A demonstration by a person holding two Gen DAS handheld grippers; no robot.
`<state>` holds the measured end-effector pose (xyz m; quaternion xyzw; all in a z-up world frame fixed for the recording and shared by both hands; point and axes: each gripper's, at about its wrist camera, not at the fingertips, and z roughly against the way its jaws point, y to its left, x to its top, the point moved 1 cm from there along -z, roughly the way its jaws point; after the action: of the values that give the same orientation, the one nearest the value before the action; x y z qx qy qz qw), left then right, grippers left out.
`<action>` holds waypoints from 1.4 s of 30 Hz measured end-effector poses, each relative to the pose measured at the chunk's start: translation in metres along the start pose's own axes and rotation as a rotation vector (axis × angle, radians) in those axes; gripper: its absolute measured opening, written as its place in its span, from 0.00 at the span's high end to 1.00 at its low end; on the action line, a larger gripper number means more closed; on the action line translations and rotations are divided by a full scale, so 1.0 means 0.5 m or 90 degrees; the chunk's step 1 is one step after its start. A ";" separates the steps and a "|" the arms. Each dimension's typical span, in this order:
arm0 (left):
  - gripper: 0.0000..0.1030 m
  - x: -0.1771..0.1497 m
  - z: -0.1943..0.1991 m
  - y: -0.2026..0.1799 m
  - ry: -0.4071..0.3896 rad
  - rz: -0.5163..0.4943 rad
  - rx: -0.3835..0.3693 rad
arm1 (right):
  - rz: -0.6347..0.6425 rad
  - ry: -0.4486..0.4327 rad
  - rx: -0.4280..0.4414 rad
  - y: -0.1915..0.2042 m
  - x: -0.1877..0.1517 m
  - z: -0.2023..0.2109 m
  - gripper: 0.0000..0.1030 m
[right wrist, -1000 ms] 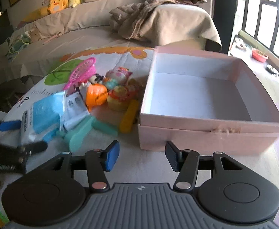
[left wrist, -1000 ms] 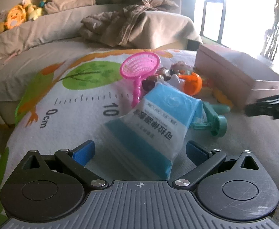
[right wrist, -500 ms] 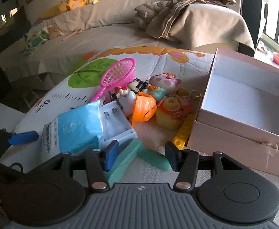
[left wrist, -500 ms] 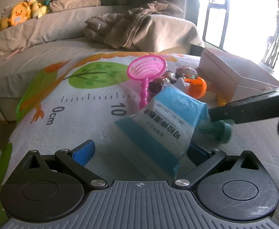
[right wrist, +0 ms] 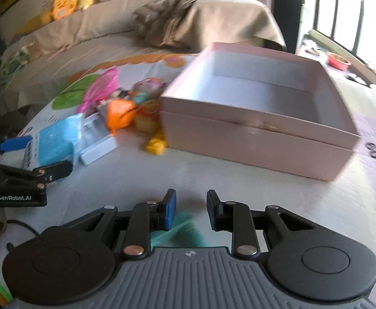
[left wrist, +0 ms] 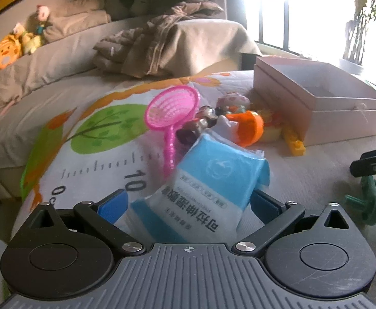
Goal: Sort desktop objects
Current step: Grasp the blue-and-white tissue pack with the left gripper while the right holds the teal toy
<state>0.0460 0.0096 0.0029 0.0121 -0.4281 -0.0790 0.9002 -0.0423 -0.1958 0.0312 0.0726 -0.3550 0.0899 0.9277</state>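
Note:
My left gripper (left wrist: 188, 203) is wide open around a blue and white packet (left wrist: 208, 188) with Chinese print; its pads stand apart from the packet's sides. The packet also shows in the right wrist view (right wrist: 51, 141). My right gripper (right wrist: 190, 212) is partly open with a teal plastic toy (right wrist: 180, 231) lying between and under its fingers; I cannot tell whether the pads touch it. The same teal toy (left wrist: 368, 203) lies at the right in the left wrist view, below the right gripper's fingers (left wrist: 370, 164). An open pink box (right wrist: 262, 110) stands empty ahead.
A pile of toys lies left of the box: pink net (left wrist: 172, 113), orange toy (left wrist: 249, 126), yellow brick (left wrist: 295, 144), white pack (right wrist: 97, 141), small figures. All rest on a printed play mat (left wrist: 90, 139). A sofa with blankets and plush toys stands behind.
My right gripper has moved over the teal toy and swung back toward the box; the toy now lies between its fingers. My left gripper has stayed open around the packet.

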 end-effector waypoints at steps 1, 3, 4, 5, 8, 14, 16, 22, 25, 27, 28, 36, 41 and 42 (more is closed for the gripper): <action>0.00 0.001 -0.001 -0.003 0.003 0.004 -0.010 | -0.007 -0.005 -0.005 -0.007 -0.002 0.004 0.71; 0.01 -0.002 -0.001 -0.003 0.006 0.010 -0.023 | -0.018 -0.014 -0.011 -0.018 -0.007 0.010 0.65; 0.02 -0.003 -0.001 -0.006 0.007 0.012 -0.021 | -0.021 -0.017 -0.011 -0.017 -0.011 0.012 0.64; 0.10 -0.004 0.000 -0.008 0.007 0.011 -0.017 | -0.022 -0.020 -0.010 -0.016 -0.013 0.013 0.62; 0.22 -0.007 0.008 -0.004 0.007 0.014 -0.015 | -0.015 -0.026 0.001 -0.001 -0.019 0.015 0.58; 0.32 -0.042 0.059 0.028 0.016 0.021 -0.017 | 0.021 -0.054 0.005 0.035 -0.024 0.033 0.53; 0.32 -0.055 0.082 0.031 0.023 0.019 -0.032 | 0.030 -0.061 0.020 0.051 -0.019 0.035 0.52; 0.24 -0.061 0.102 0.021 0.030 0.015 -0.033 | 0.039 -0.047 0.073 0.104 0.014 0.004 0.52; 0.23 -0.063 0.101 0.024 0.033 0.021 -0.027 | 0.079 -0.037 0.084 0.129 0.006 0.002 0.43; 0.22 -0.062 0.098 0.023 0.035 0.019 -0.025 | 0.103 -0.034 0.066 0.132 -0.013 0.007 0.41; 0.22 -0.061 0.097 0.022 0.035 0.017 -0.025 | 0.109 -0.032 0.057 0.128 -0.022 0.009 0.41; 0.27 -0.034 0.083 0.006 0.007 0.002 -0.025 | 0.096 -0.022 0.020 0.088 -0.062 0.033 0.86; 0.42 -0.027 0.088 -0.012 -0.004 -0.024 -0.025 | 0.105 -0.041 0.005 0.065 -0.072 0.073 0.92; 0.43 -0.026 0.091 -0.015 -0.006 -0.028 -0.029 | 0.102 -0.046 0.008 0.057 -0.072 0.082 0.92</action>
<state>0.0016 0.0063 0.0211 0.0006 -0.4300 -0.1089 0.8962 -0.1014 -0.1803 0.0391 0.0526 -0.3923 0.1634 0.9037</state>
